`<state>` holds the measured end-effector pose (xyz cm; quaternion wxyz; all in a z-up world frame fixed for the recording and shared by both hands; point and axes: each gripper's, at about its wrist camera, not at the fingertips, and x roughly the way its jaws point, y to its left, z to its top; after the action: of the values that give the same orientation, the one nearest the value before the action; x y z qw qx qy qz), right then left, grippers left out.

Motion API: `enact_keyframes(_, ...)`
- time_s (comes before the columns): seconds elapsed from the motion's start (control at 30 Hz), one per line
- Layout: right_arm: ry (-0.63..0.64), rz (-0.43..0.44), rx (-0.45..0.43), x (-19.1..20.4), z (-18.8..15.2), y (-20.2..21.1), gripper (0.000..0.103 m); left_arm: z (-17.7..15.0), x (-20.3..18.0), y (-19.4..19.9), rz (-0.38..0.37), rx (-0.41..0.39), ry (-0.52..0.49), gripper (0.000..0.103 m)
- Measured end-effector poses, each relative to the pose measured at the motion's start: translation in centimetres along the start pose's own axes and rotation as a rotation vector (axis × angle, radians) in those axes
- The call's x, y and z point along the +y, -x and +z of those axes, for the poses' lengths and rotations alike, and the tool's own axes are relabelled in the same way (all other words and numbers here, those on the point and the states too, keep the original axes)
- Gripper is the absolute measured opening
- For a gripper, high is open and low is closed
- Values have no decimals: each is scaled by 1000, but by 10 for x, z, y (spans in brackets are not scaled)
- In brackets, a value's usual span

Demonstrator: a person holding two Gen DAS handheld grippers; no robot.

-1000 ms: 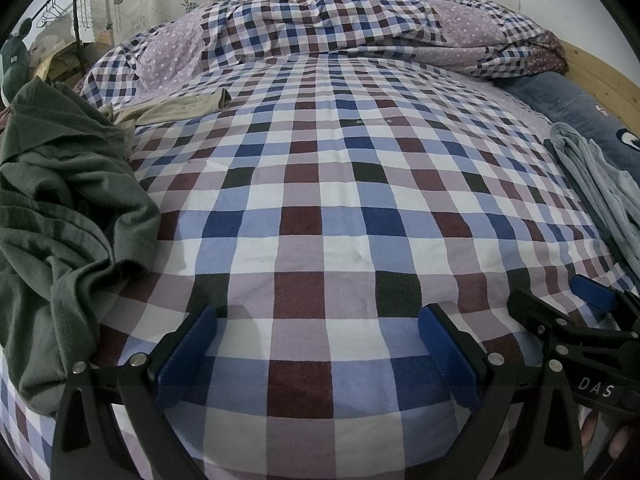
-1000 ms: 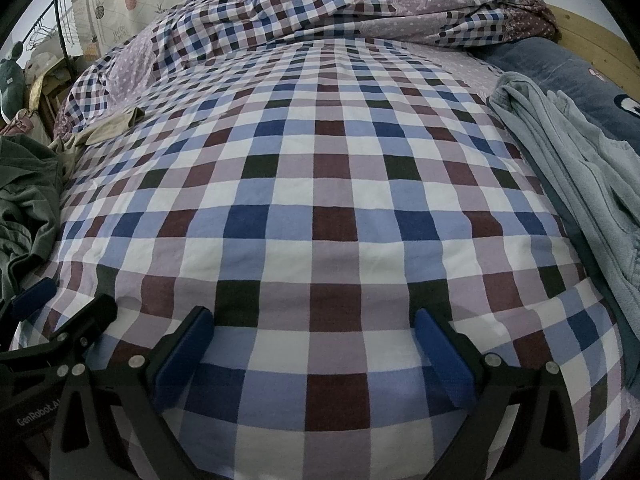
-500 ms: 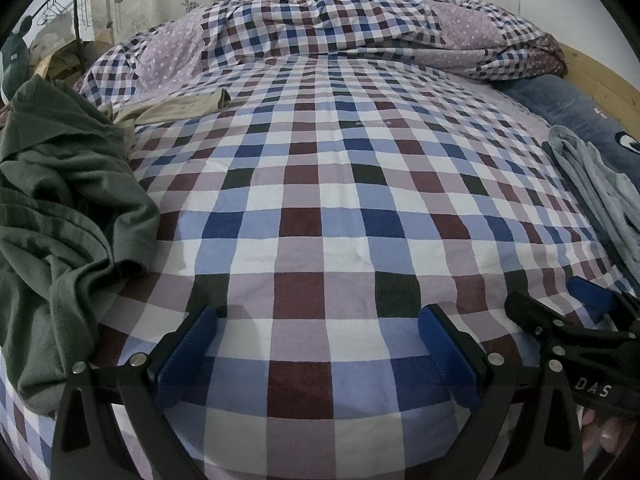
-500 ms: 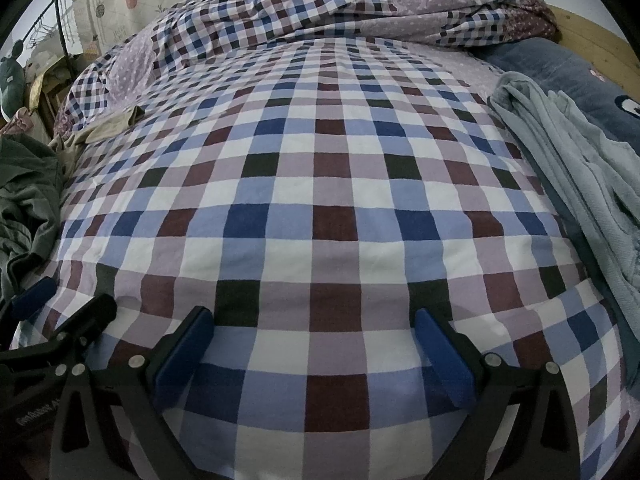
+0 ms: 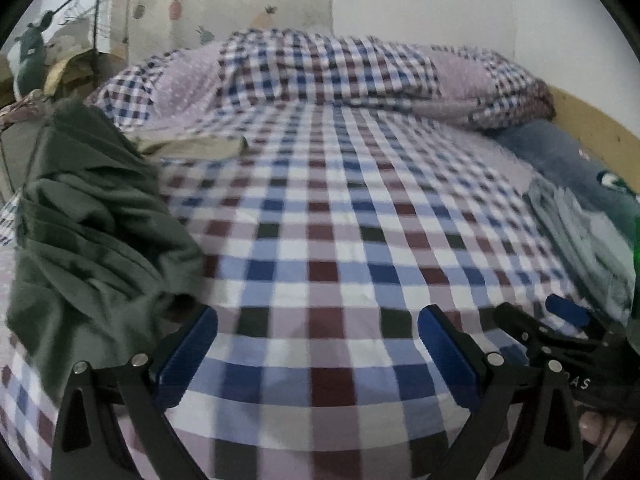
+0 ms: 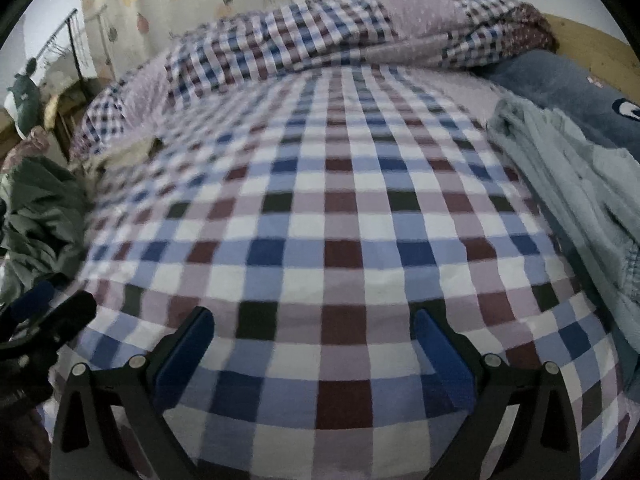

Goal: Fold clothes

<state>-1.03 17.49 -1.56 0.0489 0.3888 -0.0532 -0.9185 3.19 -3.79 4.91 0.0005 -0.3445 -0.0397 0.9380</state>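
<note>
A crumpled dark green garment (image 5: 88, 220) lies at the bed's left edge; it also shows in the right wrist view (image 6: 40, 212). A pale grey-blue garment (image 6: 580, 208) lies bunched along the right side, also seen in the left wrist view (image 5: 580, 236). A small beige cloth (image 5: 196, 146) lies flat near the far left. My left gripper (image 5: 318, 330) is open and empty over the checked sheet (image 5: 340, 240), its left finger just beside the green garment. My right gripper (image 6: 314, 332) is open and empty over the sheet's near edge, seen also in the left wrist view (image 5: 556, 320).
A rolled checked duvet (image 5: 360, 72) lies across the bed's far end. A dark blue pillow (image 6: 572, 88) sits at the right against a wooden bed frame (image 6: 592, 52). A clothes rack (image 5: 84, 4) and clutter stand beyond the left side.
Both views have tilted up and are blurred, so more wall shows. The green garment now reaches my left gripper's left finger. Both grippers stay open.
</note>
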Motion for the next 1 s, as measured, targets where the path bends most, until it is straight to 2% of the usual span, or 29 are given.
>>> enact_keyframes(0.23,26,93,-95,19,6,18,100,10,62,29,99,-106,64,102)
enact_keyframes(0.3,44,106,-100,26,5,21,95,10,82,30,128,-111,82,102)
enact_keyframes(0.37,59,114,-98,32,4,22,83,10,101,31,146,-106,110,102)
enact_keyframes(0.5,76,129,-90,41,3,21,80,6,123,32,101,-75,142,102)
enact_keyframes(0.73,98,155,-96,47,0,21,78,-2,105,22,33,-39,39,99)
enact_keyframes(0.83,101,162,-93,49,0,20,78,-5,100,15,32,-10,14,88)
enact_keyframes(0.9,100,168,-92,49,0,20,78,-6,99,10,40,11,16,74)
enact_keyframes(0.97,98,173,-91,48,0,20,78,-10,102,9,45,26,23,65)
enact_keyframes(1.0,98,176,-90,48,0,19,78,-11,102,7,48,37,26,56)
